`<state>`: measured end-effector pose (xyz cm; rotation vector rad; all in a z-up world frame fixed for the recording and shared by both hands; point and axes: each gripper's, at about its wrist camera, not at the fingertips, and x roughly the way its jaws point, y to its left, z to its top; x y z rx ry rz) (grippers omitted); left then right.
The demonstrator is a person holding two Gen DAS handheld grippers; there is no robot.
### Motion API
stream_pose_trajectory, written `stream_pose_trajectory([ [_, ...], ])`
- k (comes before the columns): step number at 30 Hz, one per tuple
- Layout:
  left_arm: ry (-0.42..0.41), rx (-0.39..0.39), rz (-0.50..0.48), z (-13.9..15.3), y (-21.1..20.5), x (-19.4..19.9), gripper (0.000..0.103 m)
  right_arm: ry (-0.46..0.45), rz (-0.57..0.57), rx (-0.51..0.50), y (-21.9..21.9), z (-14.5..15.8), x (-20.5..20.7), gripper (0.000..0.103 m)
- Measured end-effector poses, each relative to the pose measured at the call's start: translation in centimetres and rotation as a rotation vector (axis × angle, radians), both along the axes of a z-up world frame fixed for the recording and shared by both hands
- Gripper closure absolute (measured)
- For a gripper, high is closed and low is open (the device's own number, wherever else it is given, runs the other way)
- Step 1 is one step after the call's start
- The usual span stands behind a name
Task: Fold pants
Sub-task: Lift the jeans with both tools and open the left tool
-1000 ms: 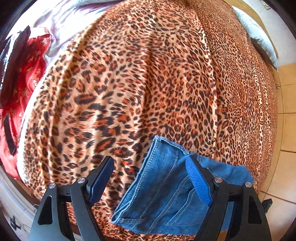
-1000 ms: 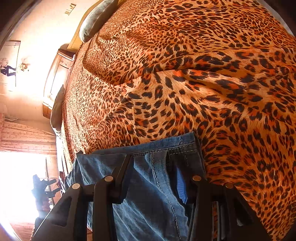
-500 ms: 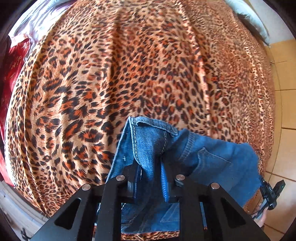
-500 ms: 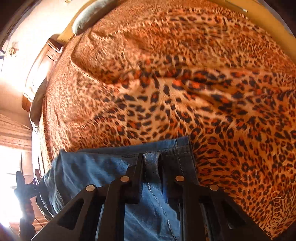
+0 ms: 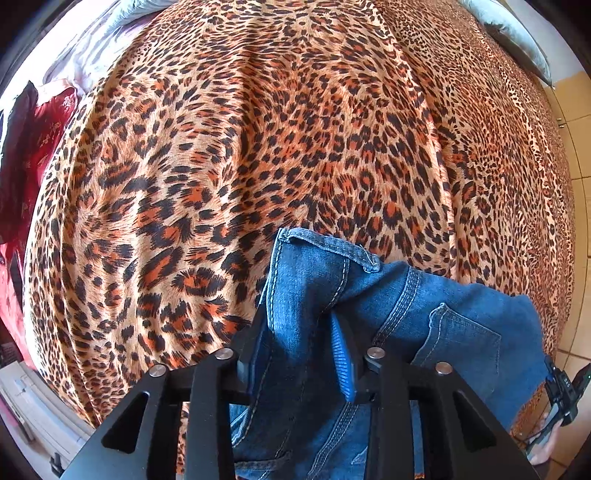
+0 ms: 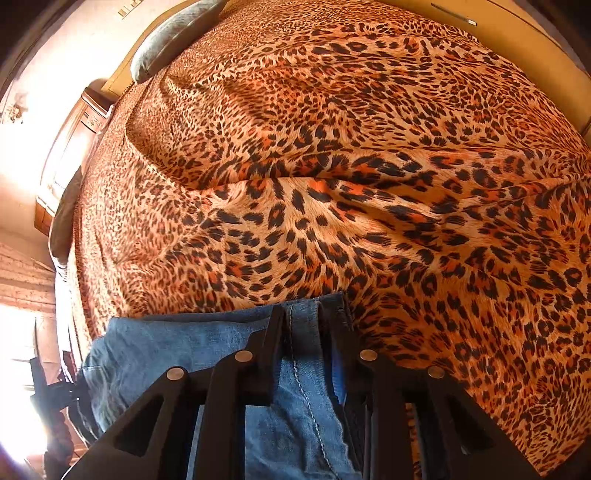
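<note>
Left wrist view: a second ago the left gripper (image 5: 299, 332) stood wide over the leopard-print bedspread (image 5: 258, 147) with only its right finger on the denim; since then it has shifted sideways onto the jeans (image 5: 424, 325), clamped tight, and its jaws are now opening again, with a bunched, raised ridge of the waistband between them. The blue ribbed pad on the right finger shows a sliver of air beside the cloth, while the left pad lies against it, so I cannot tell whether the grip still bites. The denim is mid-blue and heavy, with pale double stitching, a patch pocket to the right of the fingers and a thick hemmed edge just ahead of the tips. The bedspread is smooth and faintly creased. Far left of the gripper lies a shiny red patterned cloth (image 5: 33, 155); far ahead to the right sits a pale grey pillow (image 5: 517, 33). At the lower right edge the other gripper's black body peeks in beside tan floor tiles.

Right wrist view: the right gripper (image 6: 306, 321) was wider a second ago, narrowed hard, and its jaws are now opening slightly, a stitched seam of the jeans (image 6: 166, 347) between the black fingers and touching both. The folded denim spreads left of the gripper, paler here in the glare. Ahead, the bedspread (image 6: 351, 166) rises in soft ridges toward a grey pillow (image 6: 162, 40) and a wooden headboard.
</note>
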<state>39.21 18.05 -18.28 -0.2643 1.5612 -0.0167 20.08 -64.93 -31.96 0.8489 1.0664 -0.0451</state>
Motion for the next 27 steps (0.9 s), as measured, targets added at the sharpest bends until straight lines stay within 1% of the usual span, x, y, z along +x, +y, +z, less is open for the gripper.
stream_pose_trajectory([
  [1, -0.011, -0.023, 0.011, 0.6, 0.9, -0.1, 0.058, -0.013, -0.019, 0.026, -0.6, 0.4, -0.7, 0.075],
  [2, -0.023, -0.048, 0.025, 1.2, 1.6, -0.3, 0.050, -0.030, -0.038, 0.058, -1.1, 0.7, -1.5, 0.069],
  [3, -0.029, -0.078, 0.040, 1.6, 2.2, -0.5, 0.045, -0.045, -0.054, 0.086, -1.5, 1.0, -2.2, 0.063],
  [4, -0.032, -0.120, 0.061, 1.8, 2.7, -0.6, 0.038, -0.055, -0.069, 0.101, -1.9, 1.2, -2.9, 0.061],
  [6, -0.033, -0.164, 0.095, 2.0, 3.4, -0.1, 0.038, -0.059, -0.051, 0.106, -1.7, 1.3, -3.2, 0.059],
  [7, -0.034, -0.178, 0.107, 1.5, 4.0, 0.4, 0.037, -0.045, -0.040, 0.088, -1.5, 1.3, -3.0, 0.059],
  [9, -0.023, -0.195, 0.107, 1.1, 3.8, 1.4, 0.037, -0.026, -0.046, 0.085, -1.0, 0.8, -2.6, 0.059],
  [10, -0.007, -0.198, 0.098, 0.7, 3.3, 1.9, 0.037, -0.007, -0.062, 0.090, -0.9, 0.5, -2.4, 0.059],
  [11, 0.009, -0.192, 0.084, 0.4, 2.8, 2.2, 0.037, 0.012, -0.086, 0.072, -0.6, 0.5, -2.3, 0.059],
  [12, 0.018, -0.180, 0.066, 0.3, 2.2, 2.3, 0.037, -0.008, -0.094, 0.049, -0.1, 1.1, -2.2, 0.059],
  [13, 0.016, -0.159, 0.041, 0.2, 1.7, 2.3, 0.037, -0.050, -0.079, 0.025, 0.7, 2.1, -1.9, 0.059],
  [14, 0.006, -0.135, 0.019, 0.3, 1.4, 2.2, 0.037, -0.093, -0.043, 0.009, 1.8, 3.3, -1.3, 0.059],
  [15, 0.002, -0.124, 0.004, 0.1, 1.1, 2.4, 0.037, -0.130, 0.018, 0.023, 3.3, 4.3, -0.3, 0.058],
  [17, 0.018, -0.145, 0.006, -0.6, 1.1, 2.8, 0.036, -0.167, 0.182, 0.077, 7.3, 5.8, 2.7, 0.055],
  [19, 0.037, -0.162, 0.023, -1.3, 0.7, 2.6, 0.036, -0.180, 0.334, 0.080, 11.9, 7.0, 5.8, 0.056],
  [21, 0.038, -0.161, 0.029, -1.4, 1.2, 2.8, 0.036, -0.167, 0.446, 0.051, 16.3, 7.4, 8.7, 0.055],
  [23, 0.033, -0.167, 0.031, -1.4, 1.9, 3.1, 0.036, -0.121, 0.523, 0.008, 19.8, 7.1, 11.3, 0.055],
  [24, 0.032, -0.177, 0.033, -1.1, 2.3, 3.2, 0.035, -0.096, 0.552, -0.021, 21.3, 6.8, 12.1, 0.055],
  [27, 0.036, -0.207, 0.032, -1.1, 2.9, 3.0, 0.032, -0.068, 0.616, -0.119, 24.4, 6.7, 13.9, 0.055],
])
